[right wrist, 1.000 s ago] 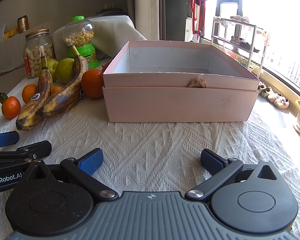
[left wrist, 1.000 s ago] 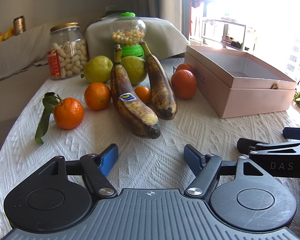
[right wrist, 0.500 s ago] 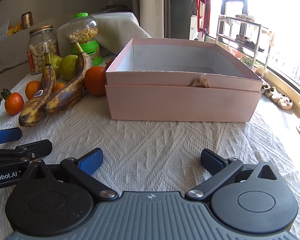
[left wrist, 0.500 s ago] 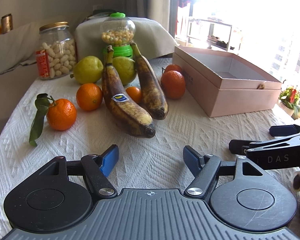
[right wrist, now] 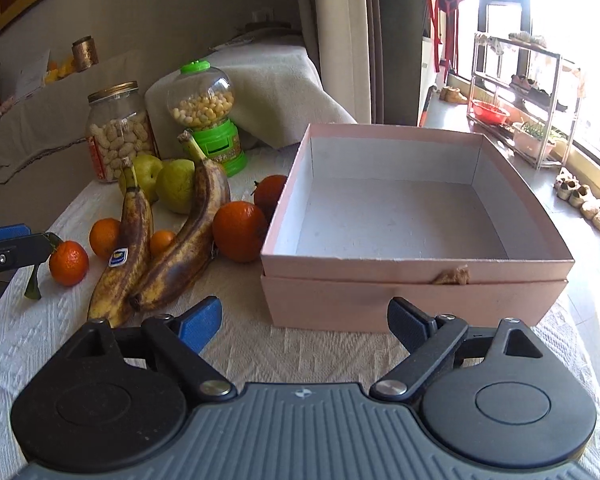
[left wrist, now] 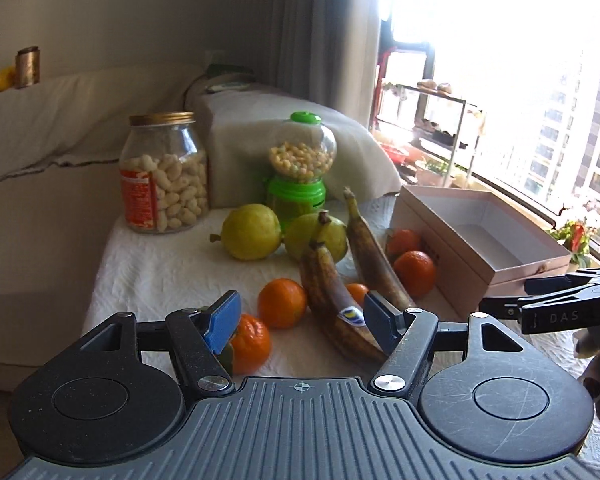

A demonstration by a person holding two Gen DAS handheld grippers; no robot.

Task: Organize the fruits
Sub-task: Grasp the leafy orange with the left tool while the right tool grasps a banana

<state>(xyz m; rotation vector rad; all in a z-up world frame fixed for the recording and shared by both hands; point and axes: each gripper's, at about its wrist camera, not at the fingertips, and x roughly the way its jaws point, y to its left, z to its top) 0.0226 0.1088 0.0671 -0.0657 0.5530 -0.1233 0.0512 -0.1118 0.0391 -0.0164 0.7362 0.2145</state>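
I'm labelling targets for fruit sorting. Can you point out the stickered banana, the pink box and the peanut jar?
stickered banana (right wrist: 120, 254), right wrist view, on its blue sticker.
pink box (right wrist: 412, 303), right wrist view, on its near outer wall.
peanut jar (left wrist: 175, 184), left wrist view, on its glass belly.

Each gripper, left (left wrist: 302, 320) and right (right wrist: 304, 320), is built from black linkage arms pinned with silver screws, two round black discs and a ribbed grey base; blue pads (left wrist: 223, 322) are fitted inside the fingers. "DAS" is printed on the right one's side.
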